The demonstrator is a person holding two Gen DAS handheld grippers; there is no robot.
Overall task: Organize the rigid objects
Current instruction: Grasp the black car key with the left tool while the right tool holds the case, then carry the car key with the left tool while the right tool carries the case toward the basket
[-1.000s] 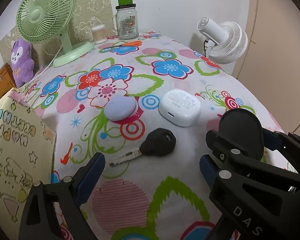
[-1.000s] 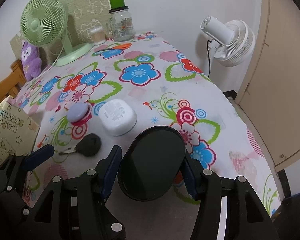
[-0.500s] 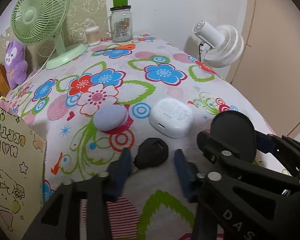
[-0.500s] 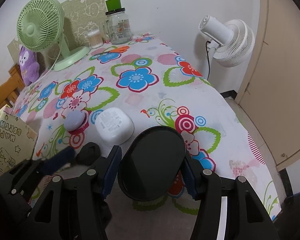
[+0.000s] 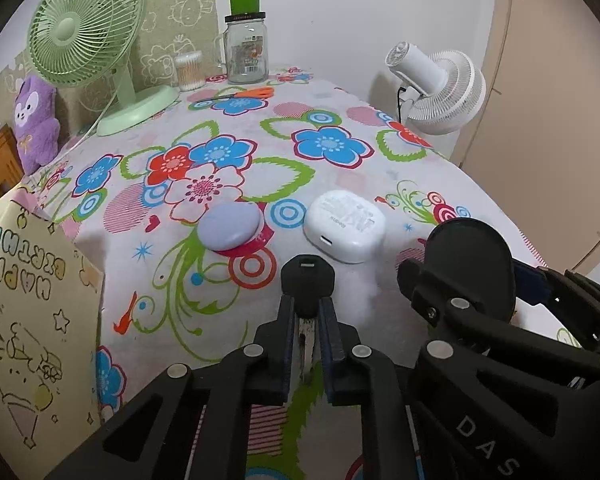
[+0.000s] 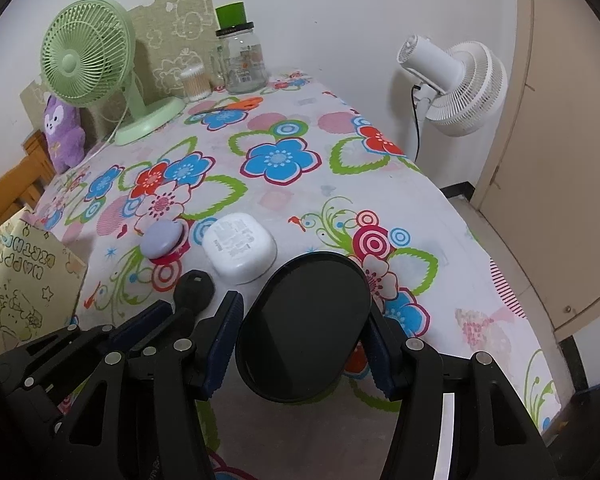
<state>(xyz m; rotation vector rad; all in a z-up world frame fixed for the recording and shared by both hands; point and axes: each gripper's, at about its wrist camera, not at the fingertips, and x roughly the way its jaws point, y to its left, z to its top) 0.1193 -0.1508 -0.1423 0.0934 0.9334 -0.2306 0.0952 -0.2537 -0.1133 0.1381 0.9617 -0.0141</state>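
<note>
My left gripper (image 5: 306, 312) is shut on a black-headed key (image 5: 308, 280), its metal blade hidden between the jaws; the key also shows in the right wrist view (image 6: 194, 286). My right gripper (image 6: 304, 328) is shut on a black oval tray (image 6: 304, 324), held above the table's front; the tray shows at the right of the left wrist view (image 5: 472, 260). A lilac oval case (image 5: 230, 226) and a white earbud case (image 5: 344, 226) lie on the flowered tablecloth (image 5: 260, 152) just beyond the key.
A green fan (image 5: 84, 28), a purple plush (image 5: 36, 120), a glass jar (image 5: 246, 50), cotton swabs (image 5: 188, 70) and orange scissors (image 5: 252, 93) stand at the back. A yellow birthday bag (image 5: 28, 320) is at the left. A white fan (image 5: 440, 88) stands beyond the right edge.
My left gripper closed from wide open onto the key, which turned head-forward and lifted between the jaws. The right gripper kept hold of the black tray.
</note>
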